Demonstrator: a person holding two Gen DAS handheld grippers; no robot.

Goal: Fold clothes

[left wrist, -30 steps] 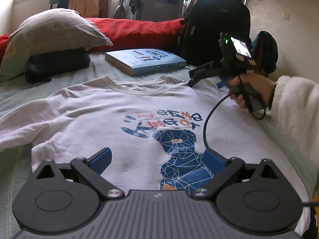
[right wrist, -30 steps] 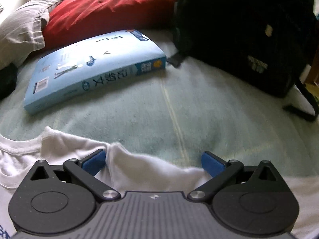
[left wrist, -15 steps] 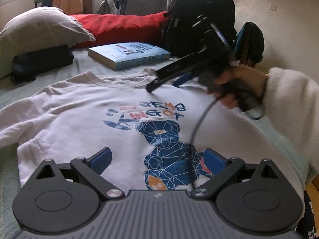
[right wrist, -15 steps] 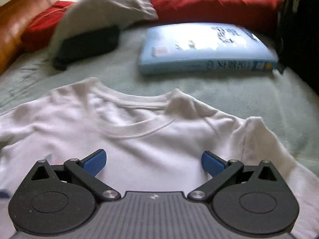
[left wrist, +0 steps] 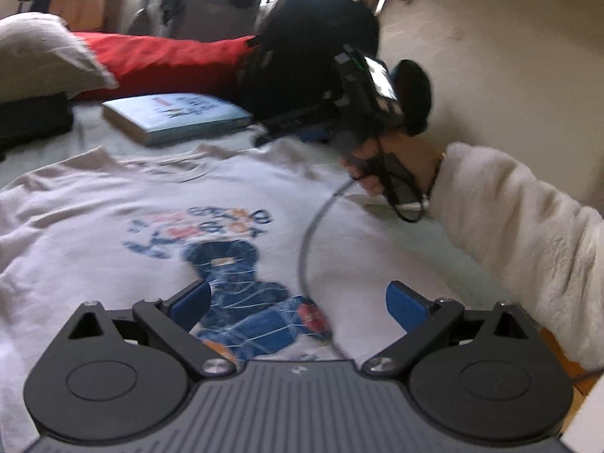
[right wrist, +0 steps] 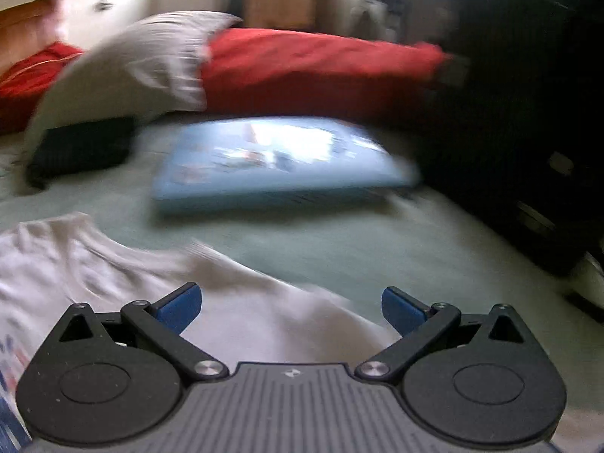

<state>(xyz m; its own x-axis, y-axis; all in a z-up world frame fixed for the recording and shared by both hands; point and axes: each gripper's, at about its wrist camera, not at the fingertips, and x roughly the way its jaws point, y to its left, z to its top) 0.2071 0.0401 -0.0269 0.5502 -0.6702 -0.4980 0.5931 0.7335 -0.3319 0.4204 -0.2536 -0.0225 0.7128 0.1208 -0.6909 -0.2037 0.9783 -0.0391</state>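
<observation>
Here the white T-shirt lies spread face up on the pale green bed, its blue printed figure and coloured lettering showing in the left wrist view. The left gripper hangs low over the shirt's lower front, its blue fingers set wide apart with only cloth between them and nothing held.

At about 1 o'clock in that view the right gripper points toward the shirt's shoulder near the collar, held by a hand coming out of a fluffy white sleeve; a grey cable loops down from it across the shirt. In its own blurred wrist view the right gripper has its fingers spread wide, over the shirt's shoulder edge and gripping nothing.

Beyond the collar, at 12 o'clock, a light blue book rests flat on the bed. Behind it lie a red cushion and, at 10 o'clock, a grey pillow over a dark pouch. A black backpack stands at 1 o'clock beside the book.
</observation>
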